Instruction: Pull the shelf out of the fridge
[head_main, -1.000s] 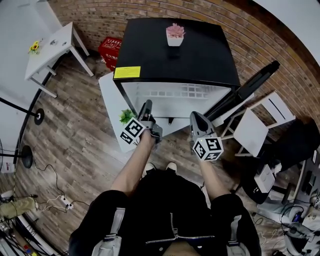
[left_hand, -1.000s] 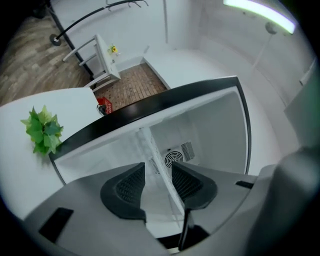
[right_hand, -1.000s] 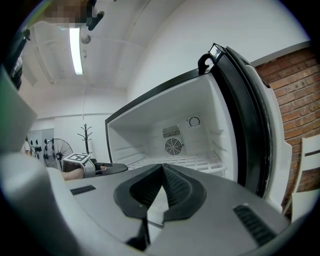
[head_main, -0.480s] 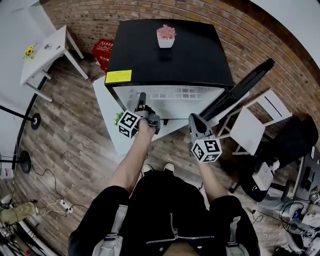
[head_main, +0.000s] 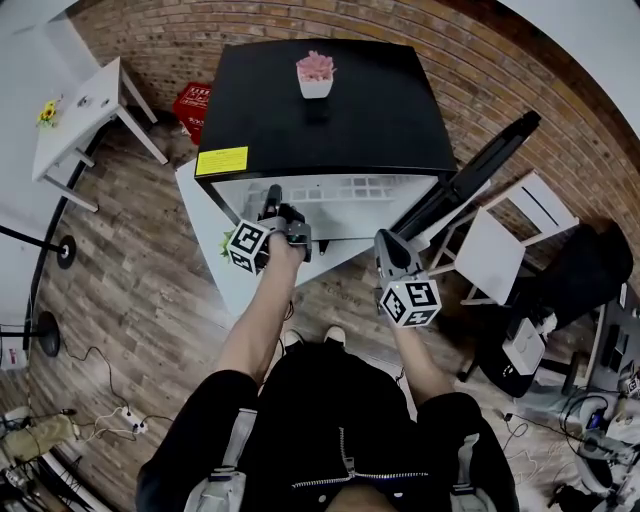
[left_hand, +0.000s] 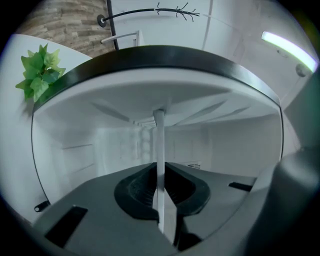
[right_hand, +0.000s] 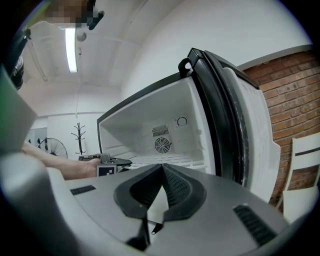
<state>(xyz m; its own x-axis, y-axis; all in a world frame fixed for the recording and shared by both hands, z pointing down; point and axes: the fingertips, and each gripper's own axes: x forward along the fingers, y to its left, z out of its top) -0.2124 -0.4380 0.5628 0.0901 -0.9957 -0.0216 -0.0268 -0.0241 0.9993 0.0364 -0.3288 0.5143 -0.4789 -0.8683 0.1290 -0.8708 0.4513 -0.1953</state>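
Note:
A black mini fridge (head_main: 330, 110) stands with its door (head_main: 480, 170) swung open to the right. Its white wire shelf (head_main: 345, 190) lies inside. My left gripper (head_main: 270, 197) reaches into the opening at the left. In the left gripper view the shelf's front edge (left_hand: 159, 145) runs as a thin white strip between the jaws, which are closing with their pads pressed on it, at the left gripper (left_hand: 161, 200). My right gripper (head_main: 388, 245) hangs in front of the fridge, shut and empty, and in its own view the right gripper (right_hand: 161, 187) faces the shelf (right_hand: 165, 161).
A pink potted plant (head_main: 316, 72) sits on the fridge top. The fridge rests on a white platform (head_main: 215, 270). A white chair (head_main: 500, 245) stands right of the door (right_hand: 240, 125). A white table (head_main: 80, 110) and a red crate (head_main: 192, 105) are at the back left.
My left gripper has moved forward into the fridge opening and its jaws have come together on the shelf's front edge. The right gripper has stayed in place, shut.

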